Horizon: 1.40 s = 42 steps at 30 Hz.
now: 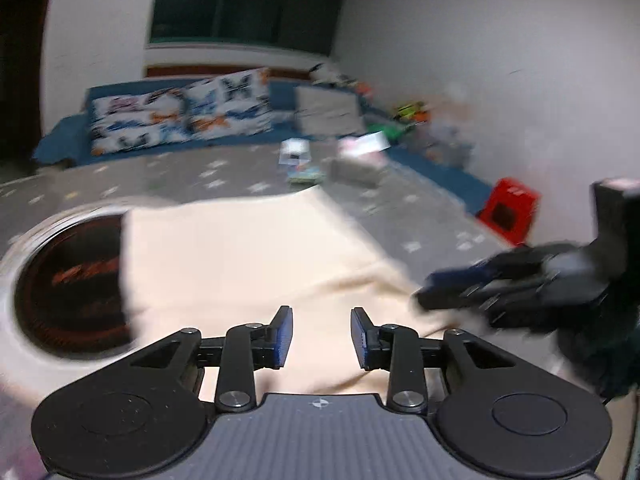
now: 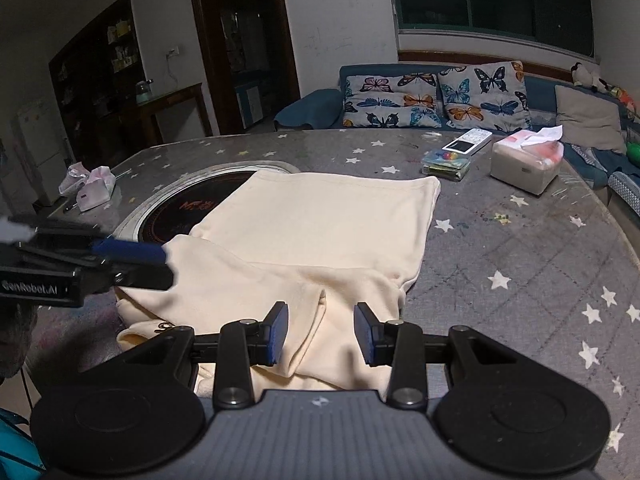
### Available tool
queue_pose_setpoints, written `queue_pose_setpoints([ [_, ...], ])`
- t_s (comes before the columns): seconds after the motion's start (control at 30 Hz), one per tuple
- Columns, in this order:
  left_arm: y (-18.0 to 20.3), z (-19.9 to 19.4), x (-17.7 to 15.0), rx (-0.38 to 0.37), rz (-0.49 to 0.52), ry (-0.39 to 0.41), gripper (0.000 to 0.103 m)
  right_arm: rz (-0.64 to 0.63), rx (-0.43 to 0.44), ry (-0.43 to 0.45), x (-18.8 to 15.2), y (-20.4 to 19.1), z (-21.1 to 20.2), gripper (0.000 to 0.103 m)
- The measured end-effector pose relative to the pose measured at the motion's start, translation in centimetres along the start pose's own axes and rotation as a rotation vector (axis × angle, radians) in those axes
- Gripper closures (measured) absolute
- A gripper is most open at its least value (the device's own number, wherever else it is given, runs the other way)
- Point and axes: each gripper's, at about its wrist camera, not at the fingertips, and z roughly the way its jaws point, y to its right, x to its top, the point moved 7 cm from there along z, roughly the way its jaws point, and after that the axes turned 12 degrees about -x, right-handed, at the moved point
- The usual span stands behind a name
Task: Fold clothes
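Observation:
A cream garment (image 2: 320,232) lies partly folded on the grey star-patterned table (image 2: 520,260), its far left corner covering part of a round black cooktop (image 2: 180,212). My right gripper (image 2: 321,314) hovers open over the garment's near folded edge, nothing between its blue pads. The left gripper (image 2: 166,266) reaches in from the left, its tips at the garment's left edge. In the blurred left wrist view, my left gripper (image 1: 321,318) stands open above the cream garment (image 1: 240,256). The right gripper (image 1: 430,294) shows at the right over the cloth edge.
A tissue box (image 2: 524,164), a white remote (image 2: 466,142) and a small colourful box (image 2: 446,162) sit at the far right of the table. A tissue pack (image 2: 94,188) lies far left. Behind are a blue sofa with butterfly cushions (image 2: 436,96) and a red stool (image 1: 508,212).

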Motion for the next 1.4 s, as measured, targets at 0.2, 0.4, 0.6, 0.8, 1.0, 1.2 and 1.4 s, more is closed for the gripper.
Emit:
queue_pose_setpoints([
  [0.2, -4.7, -3.2, -3.0, 0.178, -0.051, -0.026, 0.065, 0.011, 0.020, -0.027, -0.1, -0.7, 1.6, 0.067],
  [0.4, -6.6, -4.5, -4.2, 0.224, -0.067, -0.031, 0.063, 0.013, 0.006, -0.058, 0.1, -1.0, 4.1, 0.068],
  [0.6, -6.8, -3.8, -4.2, 0.203, -0.062, -0.027, 0.083, -0.004, 0.009, -0.075, -0.1, -1.9, 5.2, 0.090],
  [0.8, -6.7, -4.0, -4.1, 0.209, -0.059, -0.005, 0.097, -0.037, -0.014, -0.018, 1.1, -2.6, 4.3, 0.096],
  [1.0, -6.9, -3.7, -4.4, 0.213, -0.075, -0.029, 0.096, -0.032, -0.034, 0.000, 1.4, -2.1, 3.9, 0.095],
  [1.2, -7.1, -4.8, -2.5, 0.201, -0.081, 0.007, 0.087, -0.013, -0.052, -0.002, 1.0, -1.3, 3.9, 0.094],
  [1.4, -5.9, -3.1, 0.4, 0.151, -0.061, 0.032, 0.088, -0.032, -0.007, -0.037, -0.2, -2.1, 4.4, 0.093],
])
